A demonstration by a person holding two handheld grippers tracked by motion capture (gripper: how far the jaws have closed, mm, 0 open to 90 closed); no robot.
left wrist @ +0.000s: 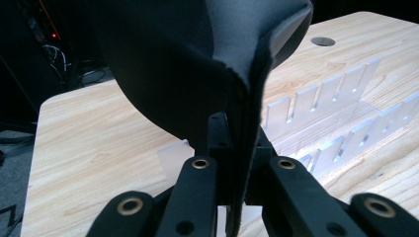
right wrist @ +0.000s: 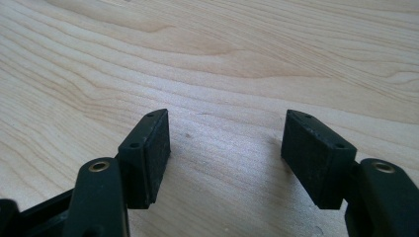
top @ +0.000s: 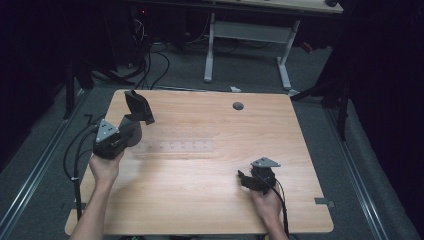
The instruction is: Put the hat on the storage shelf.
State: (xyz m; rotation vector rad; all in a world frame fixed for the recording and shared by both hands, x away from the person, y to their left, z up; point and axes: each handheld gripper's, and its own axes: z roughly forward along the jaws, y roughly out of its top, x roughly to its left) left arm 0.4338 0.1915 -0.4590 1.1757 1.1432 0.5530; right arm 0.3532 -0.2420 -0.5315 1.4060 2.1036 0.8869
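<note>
Left tongs (top: 131,119) at left of the high view, raised over the worktop (top: 210,210), pinching a dark cloth (top: 140,107). In the left gripper view, cloth (left wrist: 197,64) standing up from between the pressed-together jaws across the upper frame, its edge hanging down between them. Clear slotted rack (top: 175,147) lying on the worktop just right of the left tongs, at right in the left gripper view (left wrist: 321,98). Right tongs (top: 245,180) at lower right of the high view, low on the worktop, well apart from cloth and rack. In the right gripper view, right tongs (right wrist: 225,148) spread wide, bare wood (right wrist: 222,59) between.
</note>
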